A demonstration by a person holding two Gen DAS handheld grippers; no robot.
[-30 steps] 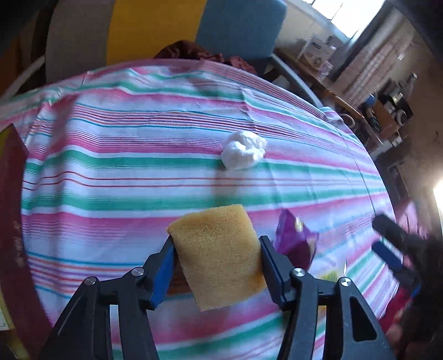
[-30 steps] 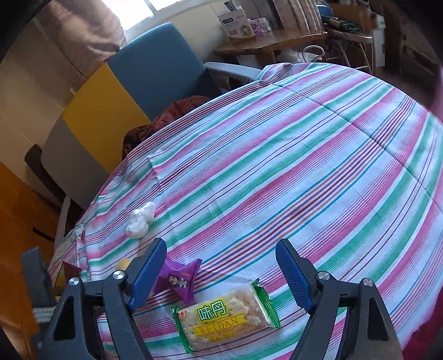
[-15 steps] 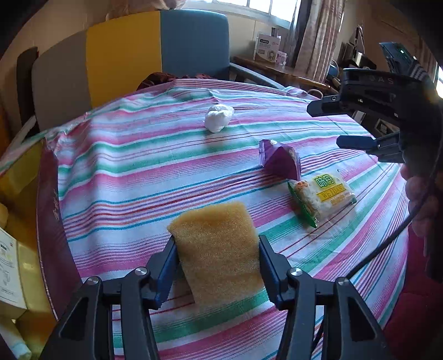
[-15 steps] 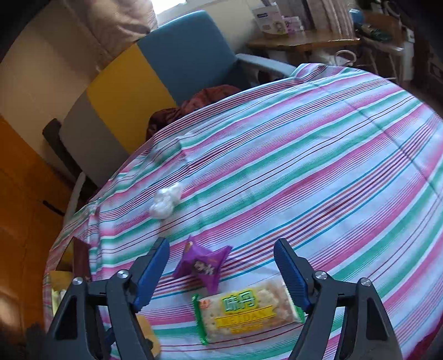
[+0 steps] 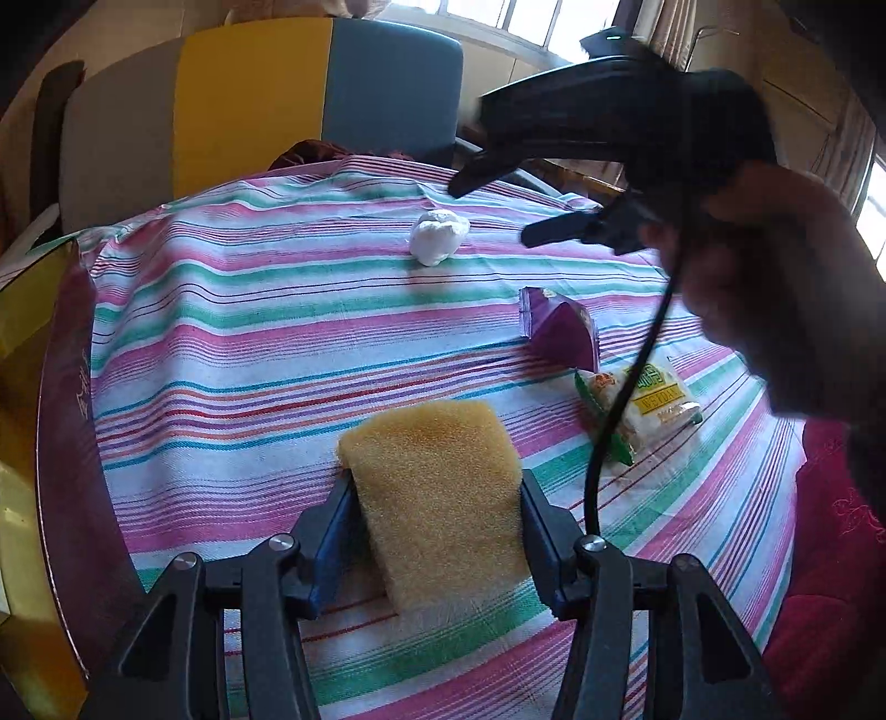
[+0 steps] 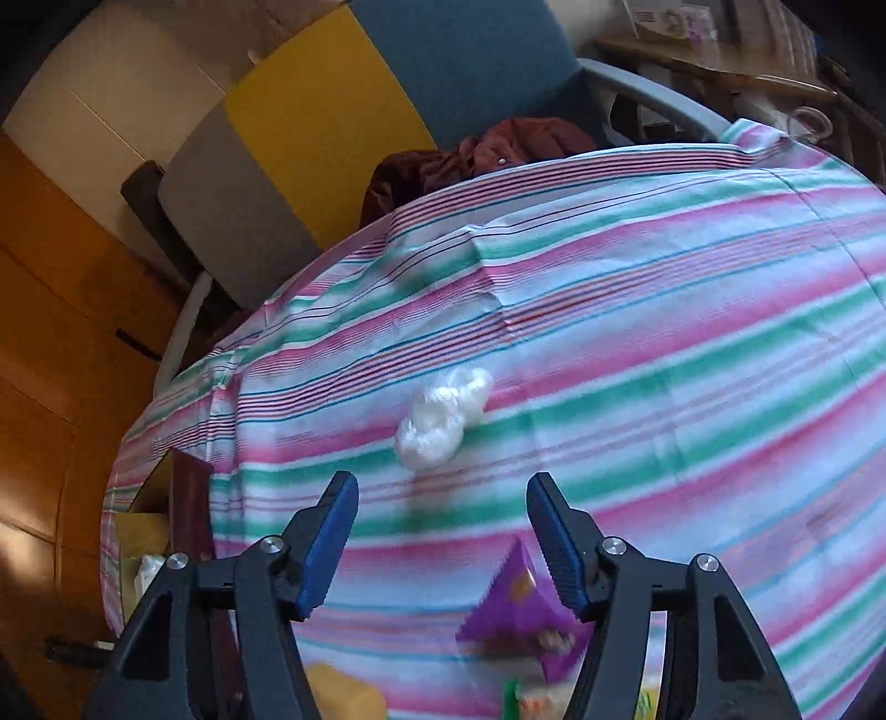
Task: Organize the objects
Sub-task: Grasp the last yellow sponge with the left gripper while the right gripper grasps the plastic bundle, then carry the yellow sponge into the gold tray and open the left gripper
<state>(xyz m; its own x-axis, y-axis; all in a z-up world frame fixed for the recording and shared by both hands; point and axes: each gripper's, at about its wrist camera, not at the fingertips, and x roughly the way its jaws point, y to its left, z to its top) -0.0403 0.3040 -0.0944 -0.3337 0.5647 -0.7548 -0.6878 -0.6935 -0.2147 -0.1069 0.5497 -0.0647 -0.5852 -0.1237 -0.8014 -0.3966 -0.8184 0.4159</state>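
Left gripper [image 5: 437, 498] clamped on the yellow sponge [image 5: 437, 498], lifted over the near table edge at 6 o'clock. Right gripper [image 6: 443, 531] empty; its jaws have just been closing and stand apart, nothing between them, aimed toward the white wad [image 6: 443, 421] at 12 o'clock.

Judged early: wad, purple packet [image 5: 559, 332] and cracker pack [image 5: 648, 410] at 3 o'clock lie loose.

Striped tablecloth [image 5: 249, 332]; box [image 5: 61, 443] at 9 o'clock, likely the destination; colour-block chair [image 5: 260, 99] beyond, windows bright

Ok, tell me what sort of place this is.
Probably a lived-in home room: a table under a striped tablecloth, an upholstered armchair behind it, and a curtained window with a cluttered side table.
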